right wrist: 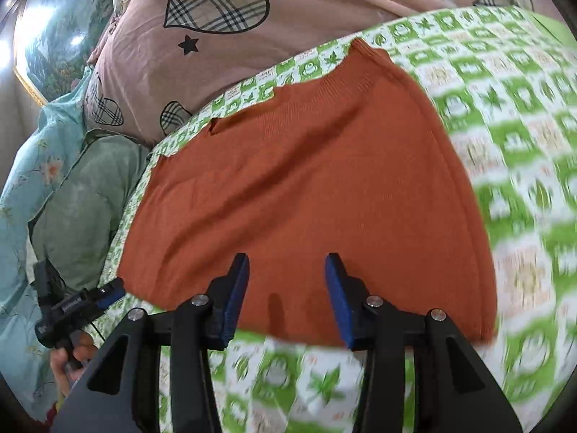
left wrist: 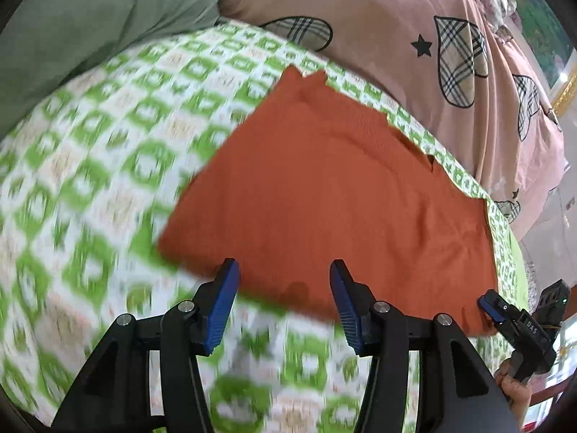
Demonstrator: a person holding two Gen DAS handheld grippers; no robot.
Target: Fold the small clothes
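left gripper (left wrist: 285, 270) parted, empty, right gripper (right wrist: 286, 265) likewise

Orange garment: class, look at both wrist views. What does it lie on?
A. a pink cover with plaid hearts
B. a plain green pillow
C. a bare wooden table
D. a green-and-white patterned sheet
D: the orange garment lies flat on the green-and-white patterned sheet, which shows along its edges in both views; the pink cover lies beyond it.
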